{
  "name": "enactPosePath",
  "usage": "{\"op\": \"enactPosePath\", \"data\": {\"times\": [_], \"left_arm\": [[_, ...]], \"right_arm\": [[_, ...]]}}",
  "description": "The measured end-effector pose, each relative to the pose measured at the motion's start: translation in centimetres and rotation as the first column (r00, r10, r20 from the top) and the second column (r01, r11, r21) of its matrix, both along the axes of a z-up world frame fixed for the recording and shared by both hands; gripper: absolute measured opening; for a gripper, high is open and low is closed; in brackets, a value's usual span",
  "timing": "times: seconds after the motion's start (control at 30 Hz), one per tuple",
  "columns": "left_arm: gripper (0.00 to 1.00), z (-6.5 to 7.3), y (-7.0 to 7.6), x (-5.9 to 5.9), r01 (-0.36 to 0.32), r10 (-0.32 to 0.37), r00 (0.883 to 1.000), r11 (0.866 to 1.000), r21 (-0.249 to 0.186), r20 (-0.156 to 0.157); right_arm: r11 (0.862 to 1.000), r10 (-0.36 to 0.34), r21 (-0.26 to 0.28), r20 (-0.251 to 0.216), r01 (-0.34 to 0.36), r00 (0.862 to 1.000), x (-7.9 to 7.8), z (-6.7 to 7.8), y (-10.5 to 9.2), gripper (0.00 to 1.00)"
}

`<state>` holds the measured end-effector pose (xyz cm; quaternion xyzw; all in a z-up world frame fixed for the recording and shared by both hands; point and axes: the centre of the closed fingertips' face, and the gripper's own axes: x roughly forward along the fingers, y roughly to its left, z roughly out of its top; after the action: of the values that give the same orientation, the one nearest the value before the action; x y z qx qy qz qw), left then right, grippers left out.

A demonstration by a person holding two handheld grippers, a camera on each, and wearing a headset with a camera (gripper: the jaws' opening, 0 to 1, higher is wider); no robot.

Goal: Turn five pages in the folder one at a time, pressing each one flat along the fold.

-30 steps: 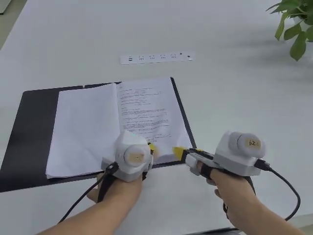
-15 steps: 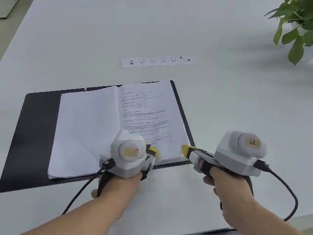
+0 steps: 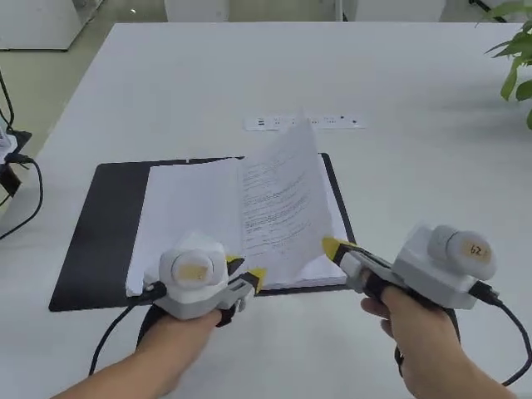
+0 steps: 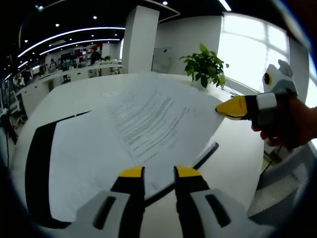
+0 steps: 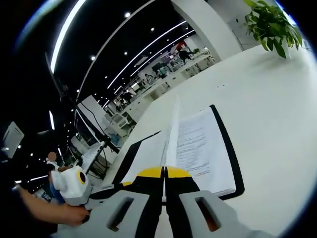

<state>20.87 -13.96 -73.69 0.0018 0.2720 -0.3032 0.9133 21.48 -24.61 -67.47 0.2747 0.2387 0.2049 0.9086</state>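
Head view: a black open folder [image 3: 100, 233] lay on the white desk [image 3: 416, 166], its white printed page [image 3: 283, 199] tilted up off the right-hand stack, lower corner pinched in the closed right tongs [image 3: 337, 247]. The left tongs [image 3: 249, 278] hovered at the folder's near edge. Left gripper view: its yellow-tipped jaws stood apart, holding nothing, below the raised page. Right gripper view: jaws clamped together on the sheet, seen edge-on

The page [image 3: 283, 199], pinched in the right gripper [image 3: 334, 246] and rising aslant, stands between it and the left gripper [image 3: 247, 269] and bars a straight pass across. Ahead of the left gripper the folder [image 3: 100, 233] lies flat and low. Right of the right gripper the table [image 3: 416, 158] is bare up to the plant [image 3: 519, 58]. A power strip [image 3: 303, 122] lies beyond the folder.
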Motion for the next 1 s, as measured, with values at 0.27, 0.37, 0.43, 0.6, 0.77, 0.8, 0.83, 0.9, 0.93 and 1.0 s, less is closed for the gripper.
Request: {"op": "enactPosePath", "data": {"times": [0.27,0.37,0.43,0.6,0.77,0.8,0.83,0.9,0.93,1.0], "left_arm": [[0.22,2.7,5.6,-1.7,-0.082,0.084,0.996,0.996,-0.035,0.04],[0.22,3.2,7.3,-2.1,-0.112,0.113,0.992,0.993,-0.04,0.047],[0.22,3.9,8.8,-2.3,-0.145,0.148,0.987,0.988,-0.053,0.059],[0.22,5.2,11.6,-3.1,-0.199,0.204,0.976,0.978,-0.07,0.079],[0.22,6.0,14.2,-4.2,-0.244,0.25,0.964,0.967,-0.072,0.091],[0.22,6.1,14.7,-4.3,-0.253,0.259,0.962,0.965,-0.072,0.09],[0.22,6.3,15.0,-4.3,-0.266,0.272,0.958,0.961,-0.076,0.087],[0.22,7.1,15.6,-4.3,-0.273,0.28,0.955,0.959,-0.081,0.102],[0.22,7.4,15.9,-4.4,-0.273,0.28,0.953,0.959,-0.073,0.116],[0.22,7.7,16.5,-4.4,-0.275,0.282,0.951,0.959,-0.07,0.124]], "right_arm": [[0.994,0.09,0.054,0.054,-0.093,0.994,0.0,2.7,5.6,0.0],[0.989,0.128,0.066,0.058,-0.132,0.99,-0.1,3.0,7.8,0.0],[0.985,0.157,0.069,0.058,-0.161,0.986,-0.1,3.0,9.5,0.0],[0.972,0.22,0.078,0.052,-0.224,0.974,-0.2,2.9,13.4,0.0],[0.959,0.27,0.085,0.031,-0.272,0.962,-0.4,2.3,17.0,0.0],[0.956,0.278,0.086,0.03,-0.279,0.96,-0.4,2.2,17.5,0.0],[0.955,0.283,0.084,0.029,-0.284,0.959,-0.4,2.1,18.0,0.0],[0.95,0.298,0.085,0.021,-0.299,0.954,-0.5,1.9,19.1,0.0],[0.949,0.303,0.086,0.016,-0.303,0.953,-0.4,1.7,19.6,0.0],[0.947,0.309,0.09,0.002,-0.308,0.951,-0.2,1.3,20.4,0.0]]}}
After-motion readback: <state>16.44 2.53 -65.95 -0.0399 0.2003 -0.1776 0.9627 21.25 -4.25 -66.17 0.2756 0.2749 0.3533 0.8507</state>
